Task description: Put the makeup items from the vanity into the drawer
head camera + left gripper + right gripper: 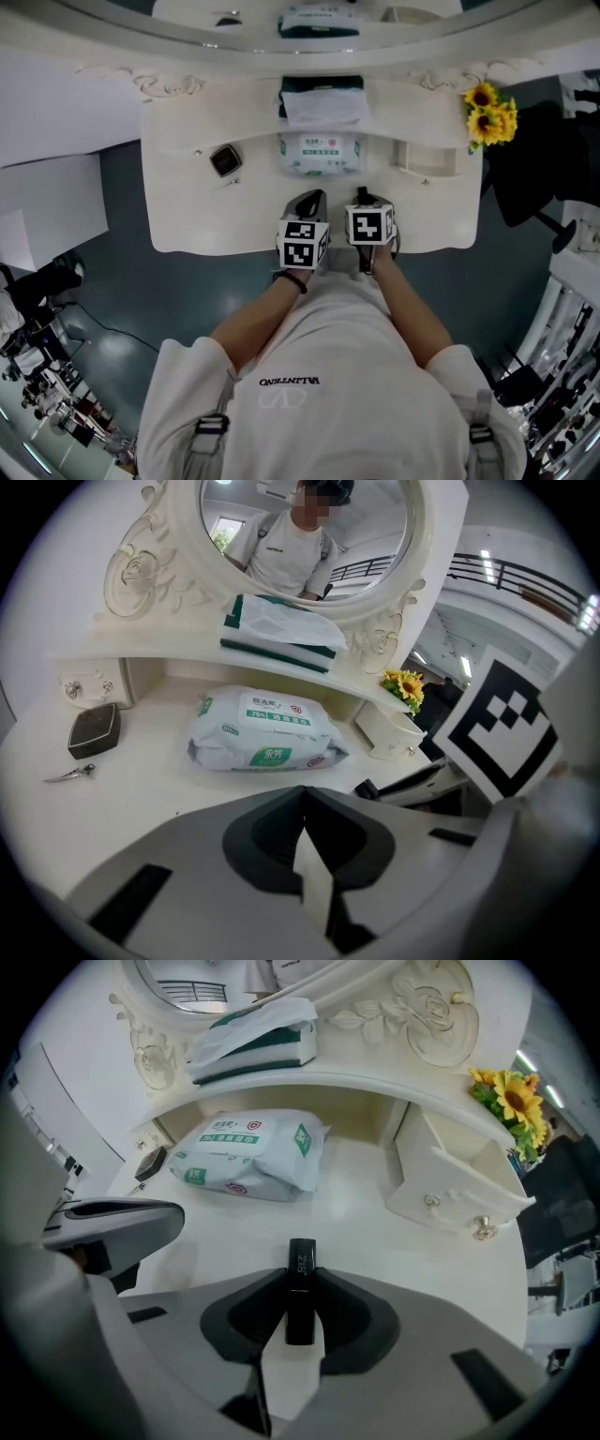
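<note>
Black makeup stick (300,1302) | pinched between the right gripper (300,1277) fingers, over the white worktop (361,1208) near its front edge | left gripper (302,803) fingers pressed together, nothing in them | wet wipes pack (251,1162) sits further back

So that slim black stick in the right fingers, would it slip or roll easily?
The black makeup stick looks rigid: it sits straight in the right gripper, pinched between its fingers. Its glossy casing probably makes it slippery under a loose grip. It seems light and narrow, so laid on the vanity top it may roll or skid.
</note>
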Action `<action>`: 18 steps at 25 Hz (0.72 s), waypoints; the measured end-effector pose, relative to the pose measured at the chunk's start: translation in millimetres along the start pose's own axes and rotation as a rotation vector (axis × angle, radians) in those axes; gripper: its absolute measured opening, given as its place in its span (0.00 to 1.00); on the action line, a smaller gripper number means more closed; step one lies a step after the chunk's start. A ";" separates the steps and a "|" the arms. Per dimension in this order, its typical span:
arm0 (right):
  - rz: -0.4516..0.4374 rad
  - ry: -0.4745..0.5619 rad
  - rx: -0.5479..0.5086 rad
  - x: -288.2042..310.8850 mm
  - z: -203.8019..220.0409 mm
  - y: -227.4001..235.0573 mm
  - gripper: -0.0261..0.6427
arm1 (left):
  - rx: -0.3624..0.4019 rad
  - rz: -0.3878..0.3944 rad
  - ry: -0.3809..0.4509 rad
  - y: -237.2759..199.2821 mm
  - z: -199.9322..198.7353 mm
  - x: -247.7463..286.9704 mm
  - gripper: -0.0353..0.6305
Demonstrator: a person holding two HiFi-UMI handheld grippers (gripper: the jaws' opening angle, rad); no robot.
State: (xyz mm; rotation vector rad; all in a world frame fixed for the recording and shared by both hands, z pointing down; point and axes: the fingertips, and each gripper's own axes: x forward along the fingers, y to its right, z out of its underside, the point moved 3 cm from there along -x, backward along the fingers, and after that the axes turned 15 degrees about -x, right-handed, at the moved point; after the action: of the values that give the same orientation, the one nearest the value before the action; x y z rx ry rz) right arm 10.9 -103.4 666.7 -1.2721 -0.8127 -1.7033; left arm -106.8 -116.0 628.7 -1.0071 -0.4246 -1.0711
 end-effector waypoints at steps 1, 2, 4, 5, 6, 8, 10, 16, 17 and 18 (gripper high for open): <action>-0.002 -0.001 0.005 -1.4 1.1 1.3 0.19 | 0.000 0.001 0.000 0.9 0.5 -0.6 0.06; -0.003 0.000 0.008 -3.2 1.7 2.9 0.19 | 0.001 0.002 0.001 2.2 0.8 -1.1 0.06; -0.006 0.012 0.012 -7.3 0.8 5.4 0.19 | 0.003 0.004 0.002 5.2 1.2 -1.5 0.06; -0.007 0.017 0.014 -9.5 0.4 6.1 0.19 | 0.004 0.005 0.003 7.0 1.5 -1.2 0.06; -0.009 0.020 0.017 -11.7 0.5 6.6 0.19 | 0.006 0.006 0.002 9.1 2.0 -0.9 0.06; -0.011 0.035 0.018 -14.9 -0.1 7.3 0.19 | 0.007 0.008 0.000 13.3 3.0 0.2 0.06; -0.013 0.049 0.016 -18.0 0.0 8.2 0.19 | 0.007 0.011 -0.001 17.1 4.0 1.6 0.06; -0.024 0.084 0.016 -23.1 2.7 13.0 0.19 | 0.026 0.012 0.002 32.1 4.3 3.4 0.06; -0.022 0.084 0.016 -25.8 3.3 14.5 0.19 | 0.026 0.014 0.002 35.5 4.1 3.5 0.06; -0.020 0.086 0.016 -28.7 3.8 16.0 0.19 | 0.023 0.016 0.001 39.0 3.9 3.8 0.06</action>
State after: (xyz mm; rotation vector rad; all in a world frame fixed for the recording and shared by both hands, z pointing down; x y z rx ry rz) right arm 30.7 -100.2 640.4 -1.1759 -0.7893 -1.7517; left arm -70.3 -110.2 615.0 -0.9877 -0.4261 -1.0501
